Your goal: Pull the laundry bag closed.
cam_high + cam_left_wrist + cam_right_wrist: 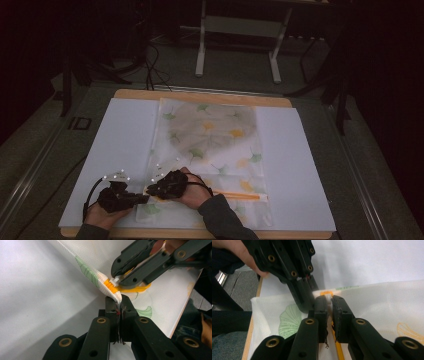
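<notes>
Lying flat at the counter's [200, 97] near edge, the mesh bag [210, 150] is anchored at its corner by the left tongs [119, 302], while the white zipper pull [114, 281] is pinched by the right tongs [329, 303], presumably so it can be drawn.

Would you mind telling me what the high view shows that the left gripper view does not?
The high view alone takes in the whole mesh bag with its leaf print, lying on the white sheet that covers the wooden table, plus a grey stand on the floor beyond. The left gripper view alone shows the grips up close: the left tool pinching the bag's corner fabric and the right tool shut on the white zipper pull at the end of the orange zipper. Both share the bag, the zipper, the white sheet and both tools.
</notes>
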